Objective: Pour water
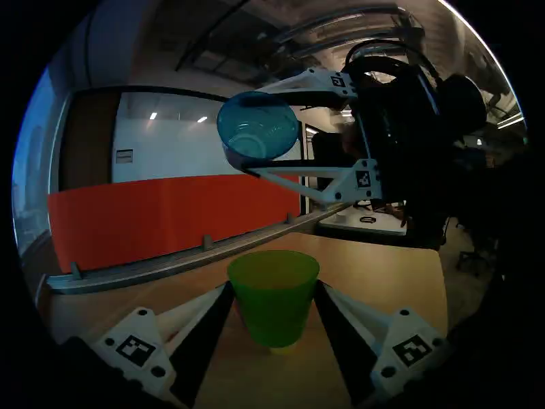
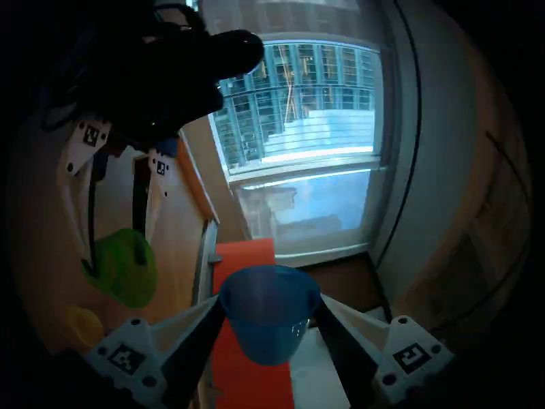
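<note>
A green cup [image 1: 272, 300] stands upright on the wooden table [image 1: 388, 273], and my left gripper [image 1: 272, 290] is shut on its sides. A yellowish patch [image 1: 279, 349] shows under its base. Above and behind it, my right gripper [image 1: 252, 133] holds a translucent blue cup [image 1: 257, 128] tipped on its side, mouth facing the green cup; no stream of water is visible. In the right gripper view the blue cup [image 2: 269, 320] sits between my right gripper's [image 2: 269, 307] fingers. Farther off at left are the green cup [image 2: 122, 266] and the left gripper [image 2: 119, 249].
An orange wall panel [image 1: 163, 211] and a metal rail [image 1: 204, 247] run behind the table. A second table [image 1: 368, 221] stands farther back. A dark gloved hand [image 2: 170, 68] holds the left gripper. A large window [image 2: 306, 136] and a yellow object [image 2: 85, 324] show in the right gripper view.
</note>
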`<action>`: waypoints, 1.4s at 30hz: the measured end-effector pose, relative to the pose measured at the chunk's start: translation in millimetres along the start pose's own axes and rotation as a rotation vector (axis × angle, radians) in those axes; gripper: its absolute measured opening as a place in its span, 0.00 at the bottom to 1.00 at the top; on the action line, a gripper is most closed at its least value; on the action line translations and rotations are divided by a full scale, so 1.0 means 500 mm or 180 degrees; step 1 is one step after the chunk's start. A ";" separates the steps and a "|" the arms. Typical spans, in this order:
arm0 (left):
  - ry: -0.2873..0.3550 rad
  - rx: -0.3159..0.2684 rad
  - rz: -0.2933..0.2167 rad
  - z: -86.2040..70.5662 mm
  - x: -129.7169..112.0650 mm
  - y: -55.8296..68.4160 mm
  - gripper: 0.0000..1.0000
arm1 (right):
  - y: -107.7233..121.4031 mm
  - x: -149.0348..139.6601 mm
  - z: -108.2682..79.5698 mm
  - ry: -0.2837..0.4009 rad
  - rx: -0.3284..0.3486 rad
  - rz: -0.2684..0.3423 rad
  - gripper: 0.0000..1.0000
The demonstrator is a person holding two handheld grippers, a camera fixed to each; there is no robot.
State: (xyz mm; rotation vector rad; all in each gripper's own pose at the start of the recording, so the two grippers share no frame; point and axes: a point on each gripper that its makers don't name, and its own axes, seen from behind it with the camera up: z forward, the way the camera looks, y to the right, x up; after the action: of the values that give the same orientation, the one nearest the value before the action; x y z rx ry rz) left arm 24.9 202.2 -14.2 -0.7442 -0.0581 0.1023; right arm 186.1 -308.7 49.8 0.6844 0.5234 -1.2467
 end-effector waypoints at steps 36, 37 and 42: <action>0.0003 0.0112 0.0031 0.000 0.015 -0.022 0.84 | -0.055 0.010 -0.062 0.0034 0.0280 0.3545 0.90; 0.0002 0.0120 0.0028 0.001 0.015 -0.024 0.84 | -0.057 0.008 -0.064 0.0030 0.0288 0.3572 0.90; -0.0008 0.0172 0.0024 -0.002 0.014 -0.038 0.84 | -0.066 -0.013 -0.080 -0.0023 0.0288 0.3662 0.90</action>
State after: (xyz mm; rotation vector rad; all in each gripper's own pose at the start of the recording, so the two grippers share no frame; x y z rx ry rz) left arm 33.1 188.3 -2.0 -0.6904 -0.0548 0.1118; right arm 152.7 -281.1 20.5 0.8647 0.0072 -0.1861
